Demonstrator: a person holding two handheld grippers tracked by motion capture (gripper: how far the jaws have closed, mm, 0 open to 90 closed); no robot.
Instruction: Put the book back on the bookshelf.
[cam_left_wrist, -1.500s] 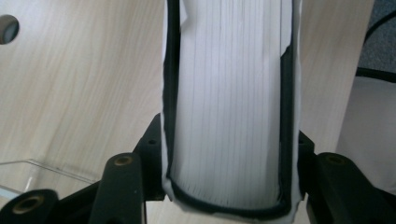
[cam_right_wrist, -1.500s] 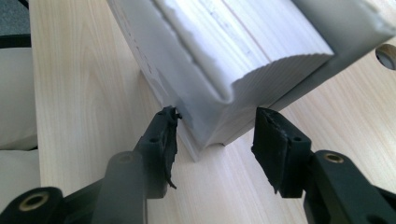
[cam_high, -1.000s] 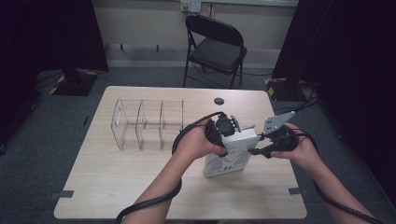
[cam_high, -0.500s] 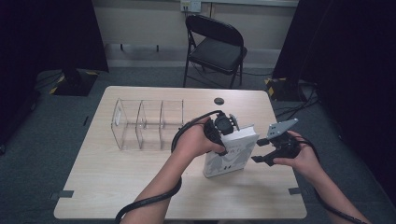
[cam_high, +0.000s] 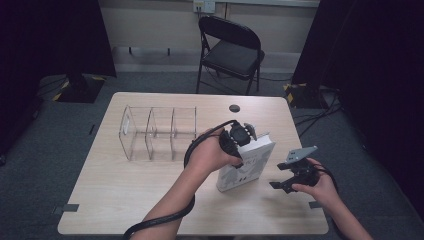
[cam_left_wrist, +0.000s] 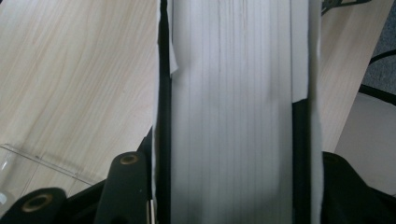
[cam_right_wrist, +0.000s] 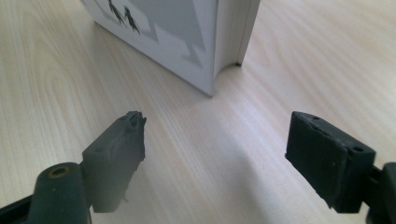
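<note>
A thick white book (cam_high: 248, 169) stands upright on the wooden table (cam_high: 125, 190), tilted slightly. My left gripper (cam_high: 241, 137) comes down on its top edge and is shut on it. In the left gripper view the page block (cam_left_wrist: 233, 93) fills the space between both black jaws, which press on the covers. My right gripper (cam_high: 281, 184) hangs low over the table to the right of the book, apart from it. Its jaws have just been opening and now stand wide with nothing between them (cam_right_wrist: 215, 135). The book's lower corner (cam_right_wrist: 196, 42) lies just ahead of them.
A clear acrylic divider rack (cam_high: 157, 132) stands on the left half of the table, its corner (cam_left_wrist: 28, 163) close to the left gripper. A small black disc (cam_high: 234, 108) lies near the far edge. A black folding chair (cam_high: 232, 50) stands beyond the table.
My right gripper has left the book's right side, dropped down and to the right toward the tabletop, and its jaws have spread. The left gripper and the book have stayed put.
</note>
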